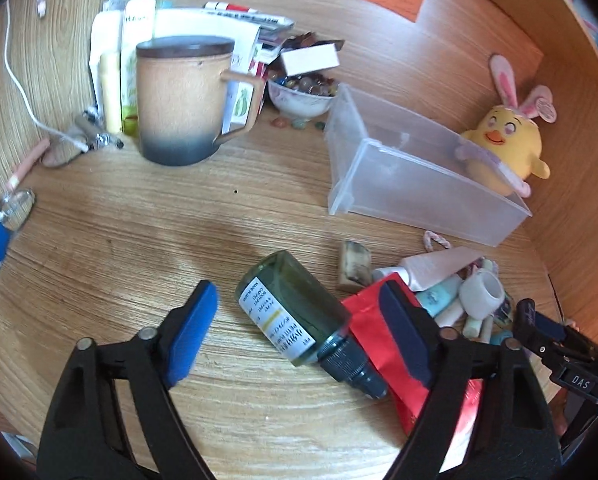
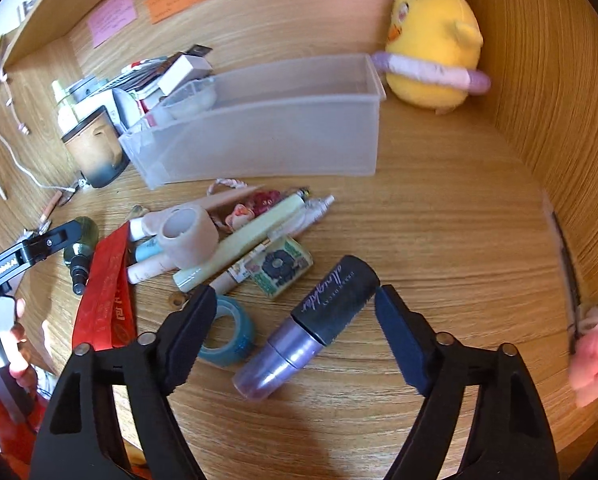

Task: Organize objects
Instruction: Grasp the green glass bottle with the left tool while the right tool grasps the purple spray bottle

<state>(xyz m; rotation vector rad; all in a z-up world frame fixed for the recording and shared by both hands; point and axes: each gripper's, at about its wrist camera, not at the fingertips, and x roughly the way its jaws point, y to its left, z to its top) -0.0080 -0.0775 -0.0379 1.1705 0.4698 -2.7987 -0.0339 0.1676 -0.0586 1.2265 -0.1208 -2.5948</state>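
Beside clear bin point(image 1: 415, 176), bare desk point(image 1: 227, 216)

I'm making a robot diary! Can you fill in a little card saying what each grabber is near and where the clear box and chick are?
left gripper: open, around lying green bottle, not pressing
right gripper: open, around lying purple tube
clear box: looks empty, behind the clutter pile
yellow chick toy: beside the box's end
mug: lid on, upright

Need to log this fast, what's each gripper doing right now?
Left gripper: open, green bottle between its fingers.
Right gripper: open, purple tube between its fingers.
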